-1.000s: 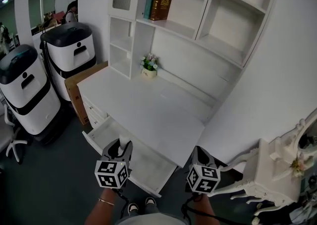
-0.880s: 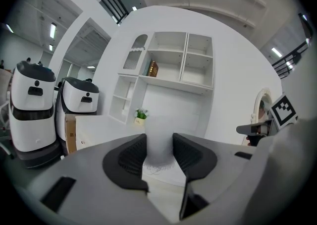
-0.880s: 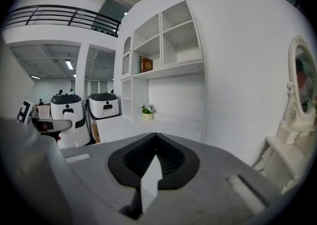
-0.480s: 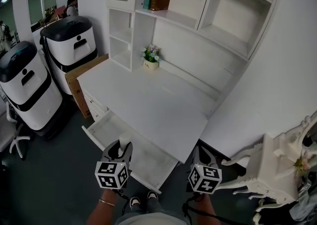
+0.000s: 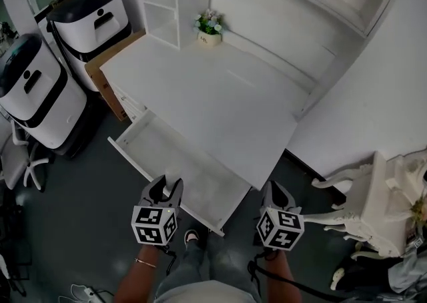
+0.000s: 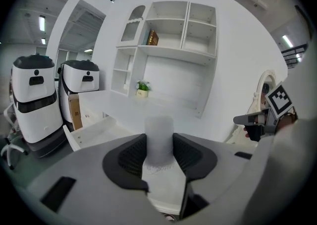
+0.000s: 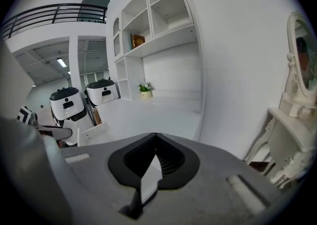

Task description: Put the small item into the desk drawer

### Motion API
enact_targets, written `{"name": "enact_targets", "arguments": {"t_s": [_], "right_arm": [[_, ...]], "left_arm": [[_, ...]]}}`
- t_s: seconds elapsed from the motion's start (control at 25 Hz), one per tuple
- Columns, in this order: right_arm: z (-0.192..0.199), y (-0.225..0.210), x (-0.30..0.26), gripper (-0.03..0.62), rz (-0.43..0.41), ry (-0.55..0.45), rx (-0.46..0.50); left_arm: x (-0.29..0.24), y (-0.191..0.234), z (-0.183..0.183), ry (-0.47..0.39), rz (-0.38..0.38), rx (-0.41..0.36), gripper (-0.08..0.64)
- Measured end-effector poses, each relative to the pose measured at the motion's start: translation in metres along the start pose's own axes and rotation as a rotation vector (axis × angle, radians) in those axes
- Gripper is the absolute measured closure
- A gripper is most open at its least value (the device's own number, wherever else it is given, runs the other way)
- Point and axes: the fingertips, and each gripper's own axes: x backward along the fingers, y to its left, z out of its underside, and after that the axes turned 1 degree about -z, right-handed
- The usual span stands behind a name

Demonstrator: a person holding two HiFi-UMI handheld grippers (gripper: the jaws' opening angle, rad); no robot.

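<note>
The drawer (image 5: pixel 143 138) stands pulled out from the desk (image 5: pixel 220 101), at its left front. Near its front rim, my left tool (image 5: pixel 165 191) tilts downward, grasping the small white item (image 6: pixel 158 132) between 2 pads. My right tool (image 5: pixel 277 195), tilted likewise, is clenched, tips together.

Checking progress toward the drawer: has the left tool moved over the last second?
Yes: the left tool shifted from over the drawer's inside back to its front rim.
</note>
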Motion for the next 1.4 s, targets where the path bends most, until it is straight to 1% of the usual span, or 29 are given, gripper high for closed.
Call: {"name": "enact_targets", "arguments": {"t_s": [0.16,0.28,0.36,0.44,0.52,0.6,0.8,0.88,1.04,1.12,1.28,1.4], "right_arm": [[0.028,-0.001,-0.014,0.592,-0.013,0.053,-0.014],[0.038,0.001,-0.020,0.592,-0.020,0.071,-0.024],[0.041,-0.001,-0.023,0.592,-0.020,0.077,-0.029],[0.043,-0.003,-0.023,0.592,-0.015,0.081,-0.033],[0.044,-0.007,-0.024,0.592,-0.006,0.083,-0.036],[0.044,-0.010,-0.025,0.592,0.002,0.085,-0.041],[0.051,-0.019,-0.026,0.592,0.025,0.096,-0.060],[0.054,-0.023,-0.027,0.592,0.039,0.100,-0.068],[0.061,-0.030,-0.028,0.592,0.065,0.106,-0.099],[0.066,-0.032,-0.028,0.592,0.077,0.112,-0.115],[0.075,-0.036,-0.028,0.592,0.100,0.124,-0.143],[0.080,-0.042,-0.030,0.592,0.117,0.129,-0.159]], "left_arm": [[-0.011,-0.001,0.024,0.054,0.000,-0.012,0.399],[-0.019,-0.002,0.032,0.073,0.005,-0.016,0.399],[-0.025,-0.004,0.034,0.087,0.014,-0.035,0.399],[-0.031,-0.008,0.037,0.109,0.036,-0.082,0.399],[-0.038,-0.009,0.038,0.136,0.055,-0.146,0.399],[-0.047,-0.008,0.037,0.156,0.061,-0.201,0.399],[-0.072,-0.008,0.036,0.193,0.075,-0.288,0.399],[-0.084,-0.009,0.038,0.218,0.089,-0.336,0.399],[-0.105,-0.017,0.057,0.350,0.147,-0.470,0.399],[-0.113,-0.019,0.066,0.395,0.173,-0.522,0.399],[-0.130,-0.022,0.079,0.434,0.209,-0.583,0.399],[-0.144,-0.023,0.086,0.447,0.221,-0.605,0.399]]}}
